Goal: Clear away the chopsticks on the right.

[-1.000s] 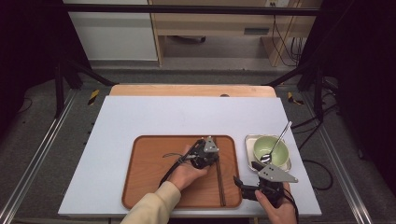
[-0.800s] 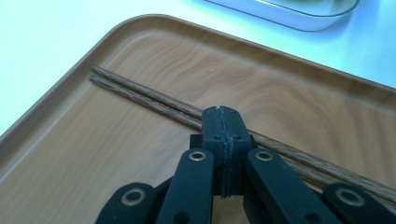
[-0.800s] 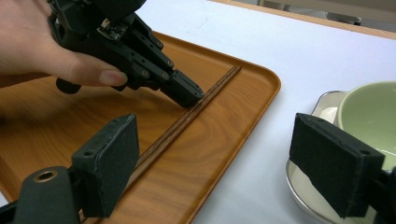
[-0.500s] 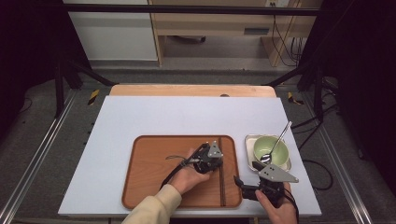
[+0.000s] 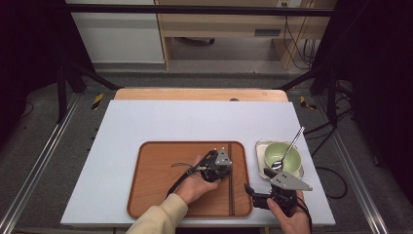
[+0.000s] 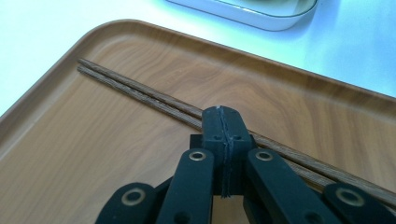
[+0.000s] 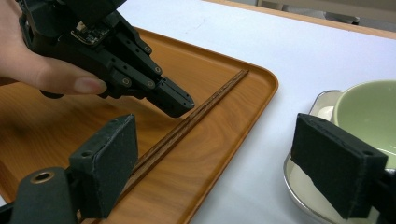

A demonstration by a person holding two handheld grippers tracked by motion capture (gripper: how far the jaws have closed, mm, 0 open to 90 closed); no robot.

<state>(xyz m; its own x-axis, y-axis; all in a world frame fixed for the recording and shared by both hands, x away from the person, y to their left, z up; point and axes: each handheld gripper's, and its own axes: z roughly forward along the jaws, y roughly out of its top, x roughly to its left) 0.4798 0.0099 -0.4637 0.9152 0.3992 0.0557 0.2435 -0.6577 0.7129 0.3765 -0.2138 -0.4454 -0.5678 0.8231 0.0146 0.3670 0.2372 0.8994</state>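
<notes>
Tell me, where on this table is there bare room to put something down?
The white tabletop is bare across its whole far half and down its left strip beside the wooden tray. The tray's left part is also bare. It is crowded at the near right: chopsticks, left gripper, right gripper, and green bowl with its spoon.
</notes>
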